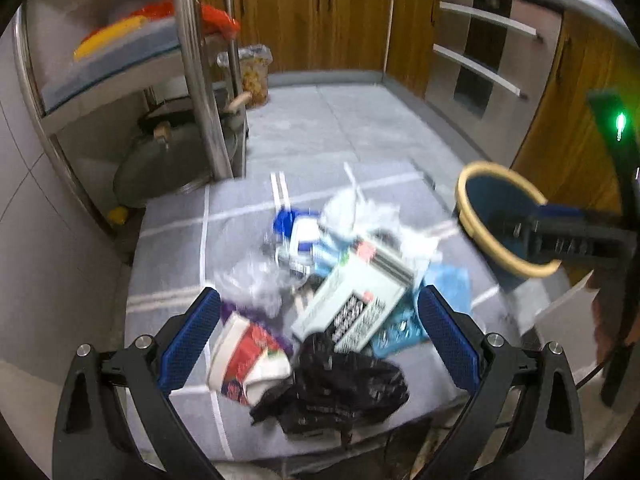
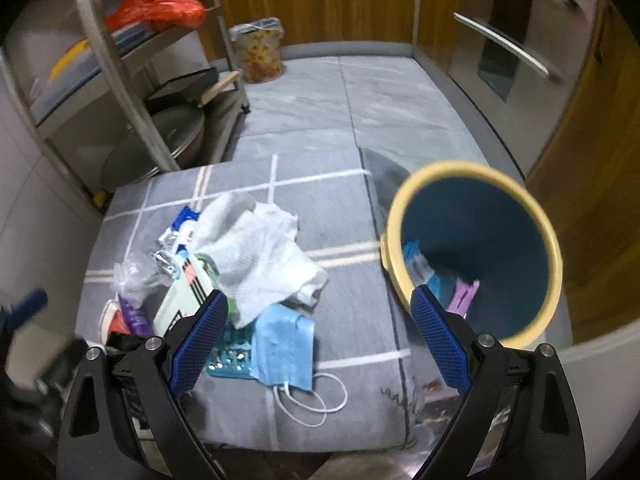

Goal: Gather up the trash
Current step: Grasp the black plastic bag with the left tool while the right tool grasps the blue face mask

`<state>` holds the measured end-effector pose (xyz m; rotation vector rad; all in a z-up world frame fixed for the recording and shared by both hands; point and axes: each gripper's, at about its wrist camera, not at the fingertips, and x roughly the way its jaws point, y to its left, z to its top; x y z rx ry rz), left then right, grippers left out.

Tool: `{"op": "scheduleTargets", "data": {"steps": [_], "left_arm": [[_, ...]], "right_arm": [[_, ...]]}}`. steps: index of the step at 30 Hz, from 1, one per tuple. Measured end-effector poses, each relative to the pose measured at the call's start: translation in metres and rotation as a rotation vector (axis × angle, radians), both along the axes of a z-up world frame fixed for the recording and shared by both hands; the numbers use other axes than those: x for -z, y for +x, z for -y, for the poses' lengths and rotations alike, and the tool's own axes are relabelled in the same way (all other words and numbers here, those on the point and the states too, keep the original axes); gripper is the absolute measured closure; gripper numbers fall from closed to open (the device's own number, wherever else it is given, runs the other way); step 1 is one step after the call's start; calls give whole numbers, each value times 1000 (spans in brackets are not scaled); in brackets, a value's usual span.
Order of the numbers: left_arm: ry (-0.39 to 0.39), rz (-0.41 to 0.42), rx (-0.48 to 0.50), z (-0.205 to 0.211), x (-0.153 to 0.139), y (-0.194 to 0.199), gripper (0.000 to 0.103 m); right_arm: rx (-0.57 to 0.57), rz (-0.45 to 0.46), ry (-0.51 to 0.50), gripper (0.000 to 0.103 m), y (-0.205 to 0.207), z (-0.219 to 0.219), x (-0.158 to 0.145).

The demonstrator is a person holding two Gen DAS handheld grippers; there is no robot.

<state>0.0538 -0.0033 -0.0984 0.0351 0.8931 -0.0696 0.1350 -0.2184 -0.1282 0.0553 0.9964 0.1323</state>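
Black plastic bag (image 1: 340,384) nearest, between left gripper (image 1: 320,344) fingers spread apart, empty; right gripper (image 2: 320,344) likewise apart; trash heap on grey surface (image 2: 352,208); bin (image 2: 472,248) beside; pinch low, one item at once

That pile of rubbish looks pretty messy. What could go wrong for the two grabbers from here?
The pile is tangled: a white cloth drapes over the cardboard box, so a grab might drag neighbours along. The blue face mask has loose ear loops that could snag on something. The bin sits near the gray mat edge, right beside the open right gripper, so a bump might tip it.
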Motion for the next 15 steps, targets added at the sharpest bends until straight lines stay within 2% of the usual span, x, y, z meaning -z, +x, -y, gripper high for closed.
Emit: {"op": "scheduleTargets", "data": {"steps": [6, 12, 15], "left_arm": [[71, -48, -4, -1, 25, -5, 6], [47, -91, -6, -5, 34, -2, 6], [44, -129, 8, -3, 43, 2, 12]], "right_arm": [[54, -59, 12, 11, -2, 13, 17], [36, -124, 29, 11, 2, 11, 35], [1, -145, 2, 11, 6, 0, 46]]}}
